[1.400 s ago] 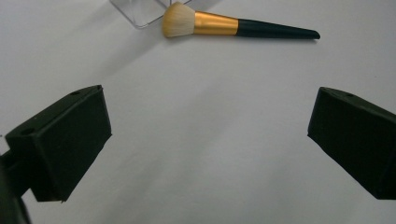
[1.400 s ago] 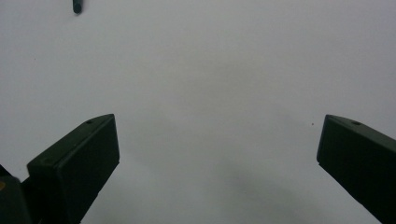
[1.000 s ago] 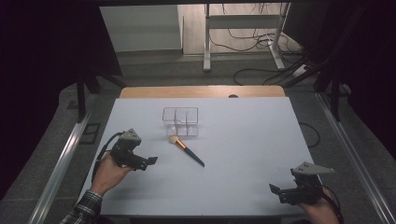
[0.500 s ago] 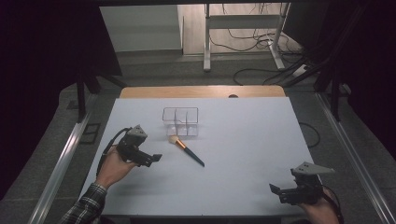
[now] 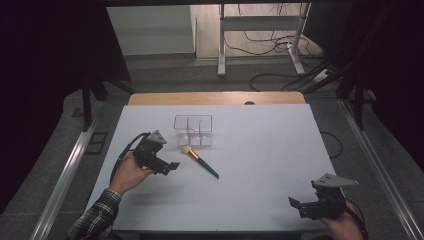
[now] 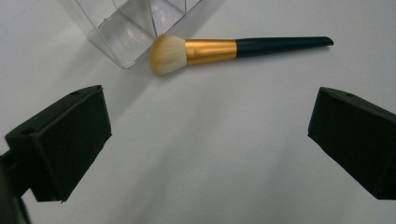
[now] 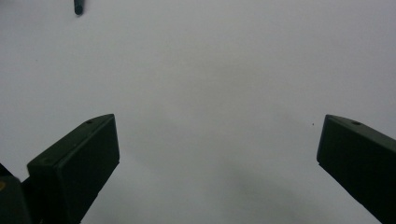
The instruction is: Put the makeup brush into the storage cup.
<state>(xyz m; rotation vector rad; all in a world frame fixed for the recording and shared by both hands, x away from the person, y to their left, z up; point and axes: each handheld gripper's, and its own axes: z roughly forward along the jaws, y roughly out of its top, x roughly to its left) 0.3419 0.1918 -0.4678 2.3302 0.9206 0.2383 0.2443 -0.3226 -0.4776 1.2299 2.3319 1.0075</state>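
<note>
The left gripper [image 5: 172, 166] hovers with jaws spread wide, just short of the makeup brush [image 5: 199, 159], which lies flat on the white tabletop [image 5: 260, 150], bristles touching the clear divided organizer [image 5: 193, 130]. The right gripper [image 5: 299, 206], also spread and empty, sits well apart.

- In the left gripper view, we see the clear organizer [image 6: 130, 32] cut off by the top edge at 11 o'clock.
- In the right gripper view, we see just the dark handle tip of the makeup brush [image 7: 78, 6] at 11 o'clock; the rest runs past the top edge.
</note>
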